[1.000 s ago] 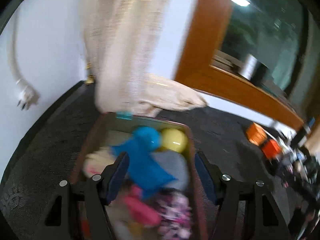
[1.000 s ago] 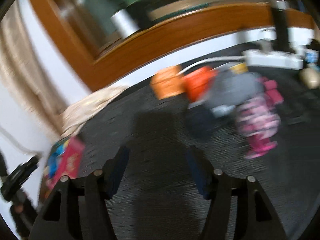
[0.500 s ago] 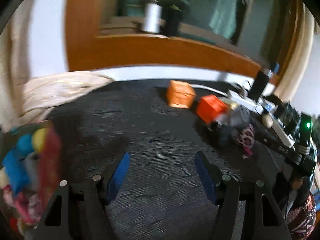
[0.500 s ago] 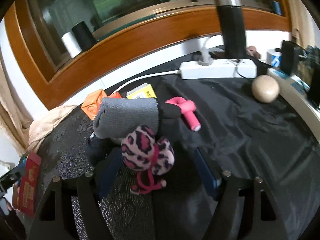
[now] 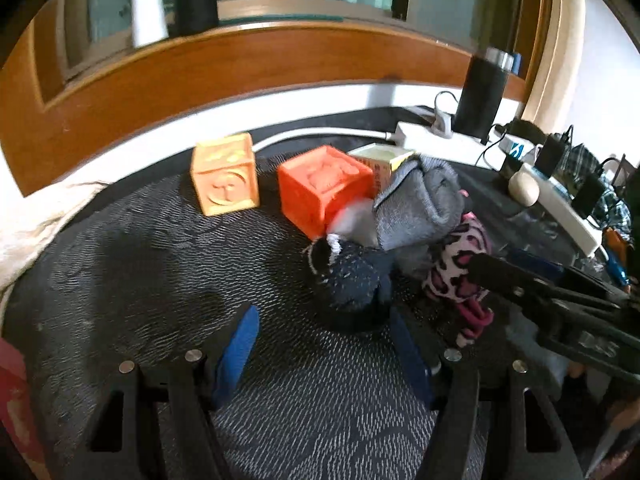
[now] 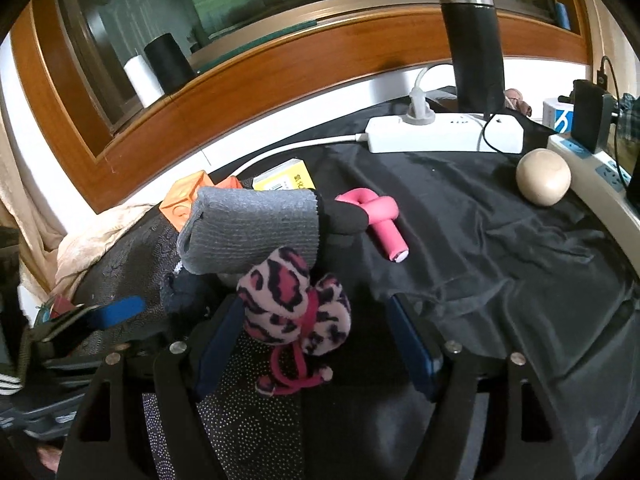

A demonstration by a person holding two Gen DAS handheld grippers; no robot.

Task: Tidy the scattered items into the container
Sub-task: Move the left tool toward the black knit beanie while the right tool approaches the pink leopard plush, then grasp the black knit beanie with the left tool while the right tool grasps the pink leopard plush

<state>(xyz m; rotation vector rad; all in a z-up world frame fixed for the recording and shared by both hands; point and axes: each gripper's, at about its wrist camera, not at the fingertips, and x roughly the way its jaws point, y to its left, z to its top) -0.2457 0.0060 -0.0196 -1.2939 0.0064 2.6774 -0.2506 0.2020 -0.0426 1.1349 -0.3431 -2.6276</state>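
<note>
Dark cloth — pink knot only rightward; both fingers' gaps wide, gripping nothing.

Pink leopard plush, grey rolled sock, dark sock clustered, touching; two orange blocks behind.

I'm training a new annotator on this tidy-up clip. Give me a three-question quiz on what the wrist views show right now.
1. True or false: the right gripper is clamped on the leopard toy.
2. Which lies nearest the beige ball? A) orange block B) power strip C) grey sock
3. Fill in: the knotted tube beside the grey sock is ____ in colour.

Key
1. False: the toy sits between the fingers, but the pads stand apart from it.
2. B
3. pink
</note>
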